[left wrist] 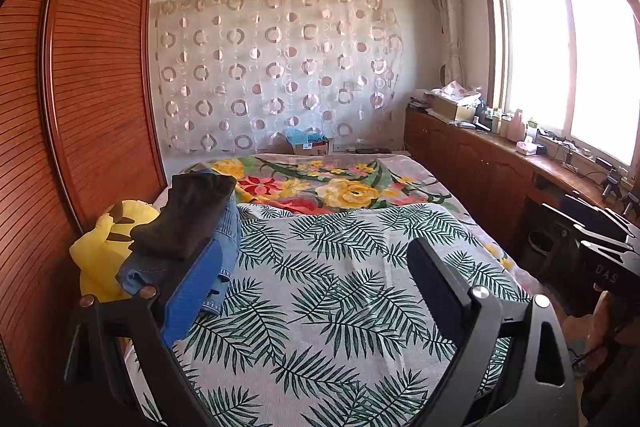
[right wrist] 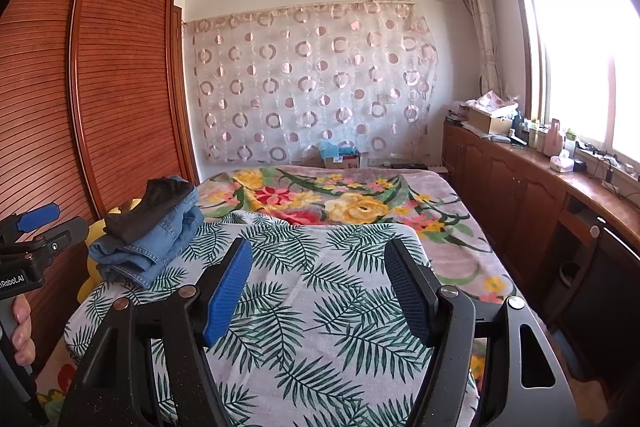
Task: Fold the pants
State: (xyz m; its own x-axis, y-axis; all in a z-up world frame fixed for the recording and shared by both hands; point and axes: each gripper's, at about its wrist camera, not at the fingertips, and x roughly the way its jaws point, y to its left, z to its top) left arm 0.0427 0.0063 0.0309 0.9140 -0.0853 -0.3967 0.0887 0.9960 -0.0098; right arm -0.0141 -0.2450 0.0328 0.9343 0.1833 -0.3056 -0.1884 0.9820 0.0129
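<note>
Ahead and to the left of both tongs, near the left edge of the bed, sits a stack of folded clothes: blue jeans (right wrist: pixel 148 247) with a dark pair of pants (right wrist: pixel 152 209) lying on top. The stack rests on the leaf-print sheet (right wrist: pixel 320 307), just beside a yellow plush toy (left wrist: pixel 104 251) wedged against the wooden wardrobe (right wrist: pixel 120 87).

The left tongs (left wrist: pixel 320 291) are spread wide with nothing between the fingers; the same goes for the right tongs (right wrist: pixel 320 291), which hover over bare sheet. In the right view the left tool shows at the far left edge, gripped by a hand (right wrist: pixel 22 331).

Judging by how things lie, both pairs look already folded, so little seems left unless another garment waits out of sight.

What could go wrong: the stack sits close to the bed's left edge, and the dark pants on top lie slightly askew. A careless nudge from the left tongs, whose blue finger stands very near the jeans in its own view, could slide the top pair off or push the pile toward the plush toy and the gap by the wardrobe. Soft fabric gripped too shallowly would also unfold when lifted.

As for containers, well beyond the tongs at the far end of the bed stands a cardboard box (right wrist: pixel 342 161) with something blue and crumpled sticking out; another open box (right wrist: pixel 490 123) sits on the cabinet top to the right, with paper or wrapping heaped on it. Their deeper contents cannot be made out.
</note>
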